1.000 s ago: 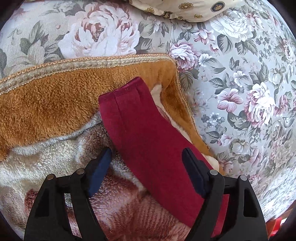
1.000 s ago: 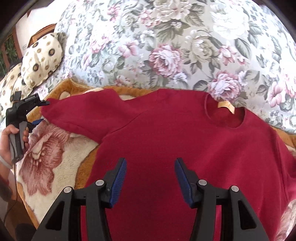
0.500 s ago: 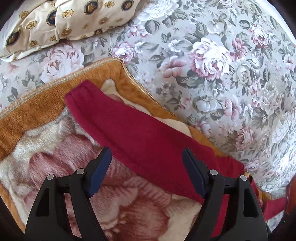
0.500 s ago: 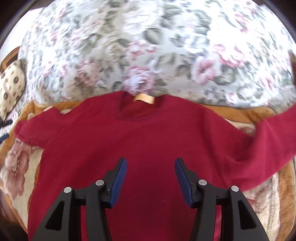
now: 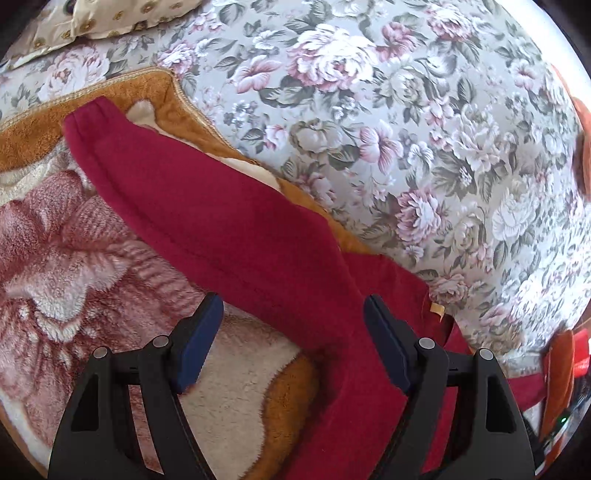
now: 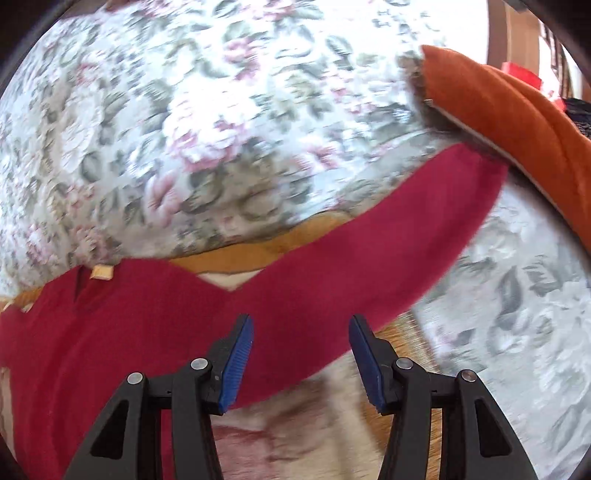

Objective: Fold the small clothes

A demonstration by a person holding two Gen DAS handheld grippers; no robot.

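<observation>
A dark red sweater [image 5: 236, 236] lies flat on a plush orange and cream blanket [image 5: 74, 266]. In the left wrist view its left sleeve runs up to the cuff [image 5: 88, 118]. My left gripper [image 5: 293, 341] is open and empty, just above the sleeve near the shoulder. In the right wrist view the sweater [image 6: 155, 317] shows its tan neck label [image 6: 101, 272], and the right sleeve [image 6: 406, 240] stretches up to the right. My right gripper [image 6: 301, 360] is open and empty over the base of that sleeve. This view is blurred.
A floral bedspread [image 5: 406, 129] lies under the blanket and fills the far side of both views. A patterned cream pillow [image 5: 110, 18] sits at the top left. An orange cushion [image 6: 517, 122] lies by the right sleeve's cuff.
Both grippers have swung right along the sweater. The left view went from the cuff toward the shoulder. The right view went from the chest to the right sleeve. Both stayed open.
</observation>
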